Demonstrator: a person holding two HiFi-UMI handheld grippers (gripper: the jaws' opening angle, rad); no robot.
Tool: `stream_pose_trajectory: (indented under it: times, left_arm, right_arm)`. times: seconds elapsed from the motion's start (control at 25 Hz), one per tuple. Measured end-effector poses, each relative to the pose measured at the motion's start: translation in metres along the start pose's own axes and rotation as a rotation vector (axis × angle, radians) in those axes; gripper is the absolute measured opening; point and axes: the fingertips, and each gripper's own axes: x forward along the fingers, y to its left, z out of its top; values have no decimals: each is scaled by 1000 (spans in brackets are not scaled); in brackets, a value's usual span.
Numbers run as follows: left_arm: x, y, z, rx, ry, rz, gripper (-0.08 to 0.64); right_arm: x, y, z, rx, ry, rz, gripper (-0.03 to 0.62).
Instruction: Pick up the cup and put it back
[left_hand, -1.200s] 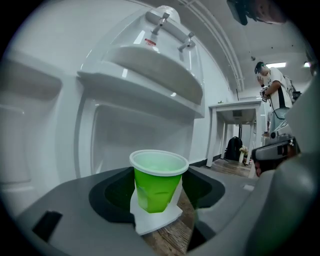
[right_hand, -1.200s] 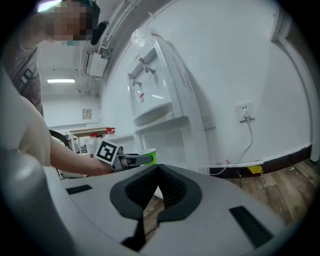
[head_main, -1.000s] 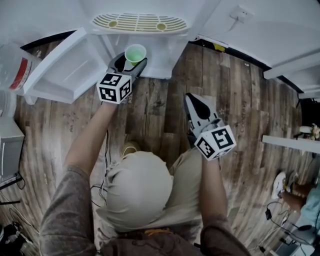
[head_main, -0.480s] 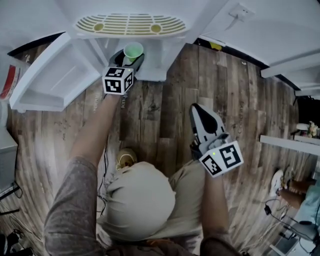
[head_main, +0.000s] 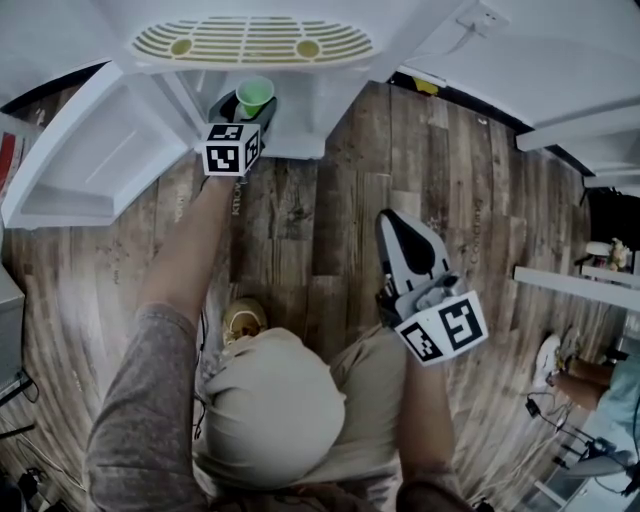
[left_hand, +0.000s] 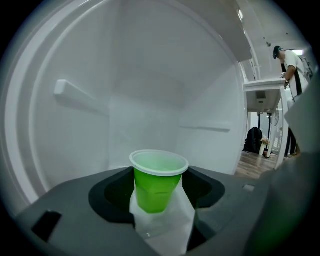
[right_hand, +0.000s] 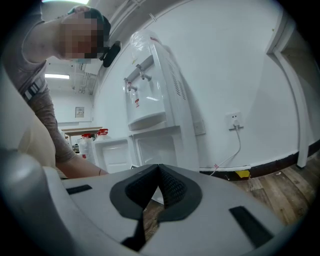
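Partway open, the left claw (left_hand: 159, 202) grips the green cup (left_hand: 158, 181); right claw (right_hand: 159, 187) closed.

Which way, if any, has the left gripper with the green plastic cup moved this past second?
Yes: left gripper carried the green plastic cup deeper into the white cabinet, toward the slotted drip tray.

Wooden floor (head_main: 330, 240) bears a white cabinet (head_main: 312, 118) (door (head_main: 90, 150) open).
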Motion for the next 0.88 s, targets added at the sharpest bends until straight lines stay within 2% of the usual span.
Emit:
stream_pose_trajectory:
  times: [0.44,0.88]
  left_arm:
    - [3,-1,-10,-19,30,-2,293]
    - [-13,-7,-19,-31,57,2,328]
  right_arm:
    - [6,5,-2,-26,7,7,2]
    - [6,5,-1,-12,-1,12,2]
